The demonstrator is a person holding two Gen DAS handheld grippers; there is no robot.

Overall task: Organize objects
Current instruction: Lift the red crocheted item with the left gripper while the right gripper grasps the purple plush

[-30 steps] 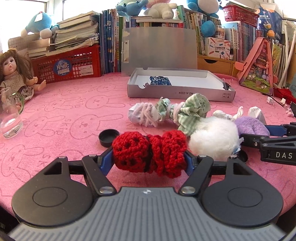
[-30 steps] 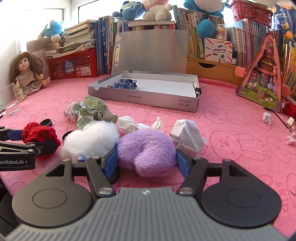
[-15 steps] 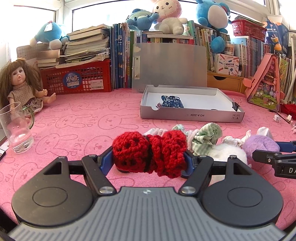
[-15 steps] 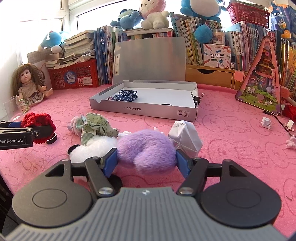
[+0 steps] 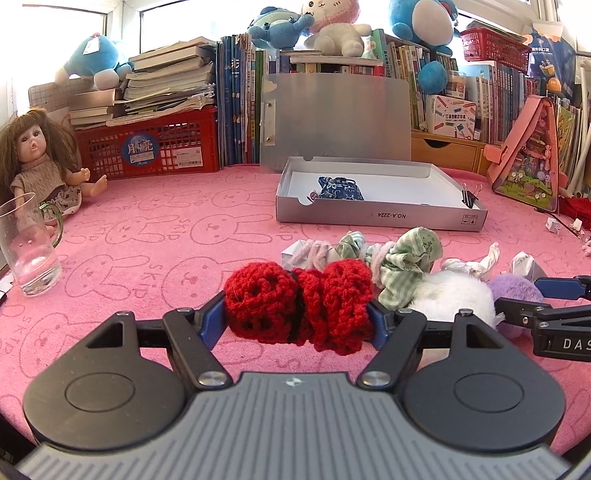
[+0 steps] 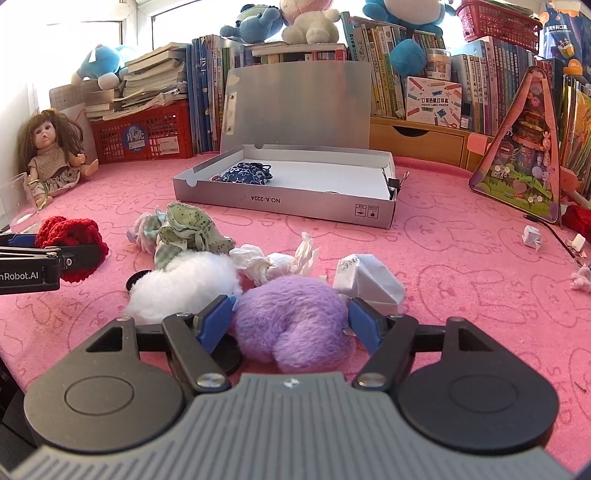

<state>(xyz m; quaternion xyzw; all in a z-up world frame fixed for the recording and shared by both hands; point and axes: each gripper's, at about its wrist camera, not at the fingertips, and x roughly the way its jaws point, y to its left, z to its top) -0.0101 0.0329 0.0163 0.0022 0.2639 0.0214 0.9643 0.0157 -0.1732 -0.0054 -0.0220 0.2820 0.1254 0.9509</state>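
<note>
Grey box (image 5: 376, 218); blue pouch (image 5: 340, 189) inside

Doll (image 5: 35, 166) seated at bench's left edge, glass mug (image 5: 29, 251) beside it, red crate (image 5: 147, 147) stacked with books, plush toys (image 5: 332, 26) shelved above.

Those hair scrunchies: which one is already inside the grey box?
The dark blue patterned scrunchie, lying alone in the box. The red, green, white and purple ones are all outside it.

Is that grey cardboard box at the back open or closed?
Open. The grey box has its lid standing upright behind it, and inside lies a dark blue patterned cloth piece on the white floor.
</note>
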